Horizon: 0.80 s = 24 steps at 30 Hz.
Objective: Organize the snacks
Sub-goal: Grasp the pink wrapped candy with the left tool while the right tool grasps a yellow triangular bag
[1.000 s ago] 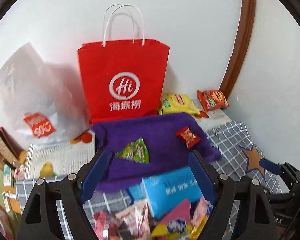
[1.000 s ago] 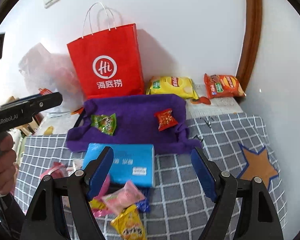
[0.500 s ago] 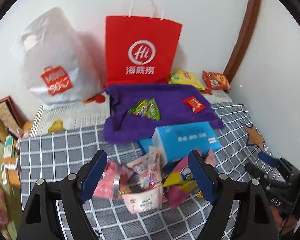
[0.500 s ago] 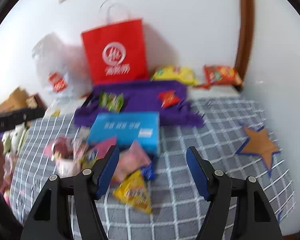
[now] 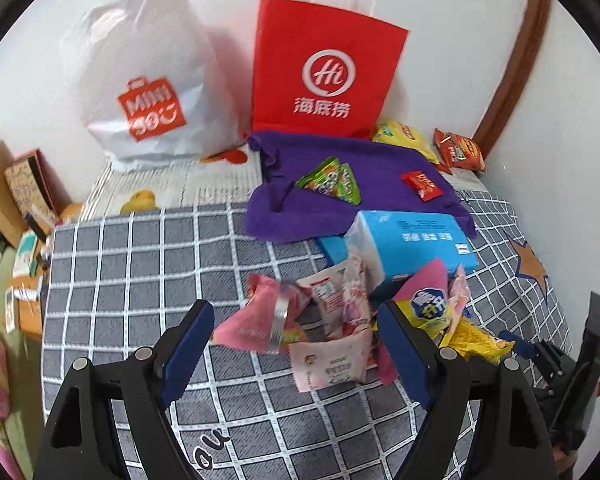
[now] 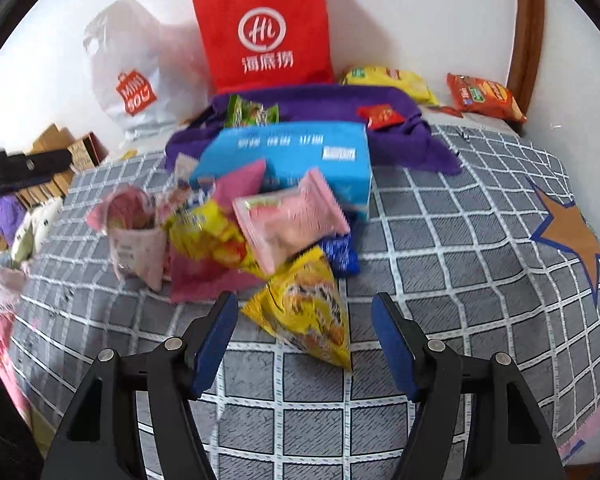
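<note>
Between the blue pads of the right tongs (image 6: 304, 336), which stood apart and gripped nothing, lay the near corner of a yellow triangular snack packet (image 6: 304, 312) on the grey checked bedspread (image 6: 460, 240). Just beyond it sat a pink wrapped snack (image 6: 288, 216), leaning on the blue tissue pack (image 6: 292, 152). The left tongs (image 5: 296, 344) were wide and empty above the pile's pink packets (image 5: 252, 320); a pink-and-white pouch (image 5: 332, 360) lay between their pads, untouched. Farther back, a purple towel (image 5: 380, 168) carried a green packet (image 5: 332, 180) and a small red one (image 5: 420, 186), before a red paper bag (image 5: 324, 76).
</note>
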Each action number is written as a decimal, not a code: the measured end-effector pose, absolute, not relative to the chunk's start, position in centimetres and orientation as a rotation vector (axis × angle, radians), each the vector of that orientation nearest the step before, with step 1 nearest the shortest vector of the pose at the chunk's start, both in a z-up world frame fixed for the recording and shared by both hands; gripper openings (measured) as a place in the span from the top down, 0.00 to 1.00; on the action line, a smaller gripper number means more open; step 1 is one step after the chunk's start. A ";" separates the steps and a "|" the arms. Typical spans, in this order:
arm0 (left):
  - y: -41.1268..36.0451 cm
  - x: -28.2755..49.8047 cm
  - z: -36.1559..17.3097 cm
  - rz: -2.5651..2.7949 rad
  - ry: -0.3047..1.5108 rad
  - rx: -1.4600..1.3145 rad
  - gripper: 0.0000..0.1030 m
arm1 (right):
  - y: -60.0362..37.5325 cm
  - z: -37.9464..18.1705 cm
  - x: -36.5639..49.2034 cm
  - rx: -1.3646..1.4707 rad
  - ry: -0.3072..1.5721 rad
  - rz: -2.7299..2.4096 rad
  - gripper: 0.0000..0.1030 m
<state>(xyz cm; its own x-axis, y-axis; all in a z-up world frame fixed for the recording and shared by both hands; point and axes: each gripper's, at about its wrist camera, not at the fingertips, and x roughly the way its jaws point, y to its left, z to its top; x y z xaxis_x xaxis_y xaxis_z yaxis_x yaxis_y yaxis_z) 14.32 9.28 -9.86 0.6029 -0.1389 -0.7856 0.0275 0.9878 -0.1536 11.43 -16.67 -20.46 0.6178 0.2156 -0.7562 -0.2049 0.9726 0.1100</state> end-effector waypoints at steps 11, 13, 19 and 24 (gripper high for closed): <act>11.3 15.6 -13.0 -0.037 0.980 -0.181 0.20 | -16.0 -23.0 12.6 -0.033 0.874 0.255 0.55; 11.2 16.2 -13.6 -0.020 0.992 -0.171 0.20 | -16.4 -22.9 12.4 -0.024 0.875 0.264 0.63; 10.4 18.2 -15.5 -0.003 1.030 -0.126 0.21 | -17.5 -21.4 11.1 -0.025 0.833 0.266 0.64; 9.2 19.7 -17.1 0.035 1.067 -0.038 0.21 | -19.4 -20.3 10.4 -0.015 0.801 0.238 0.64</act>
<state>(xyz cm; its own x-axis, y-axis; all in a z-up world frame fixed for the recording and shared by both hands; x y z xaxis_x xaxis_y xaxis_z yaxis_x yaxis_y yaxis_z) 19.72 9.22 -17.14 0.4827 0.0097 -0.8757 -0.0469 0.9988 -0.0148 10.37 -19.38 -20.26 0.6709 0.2057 -0.7125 -0.2170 0.9732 0.0767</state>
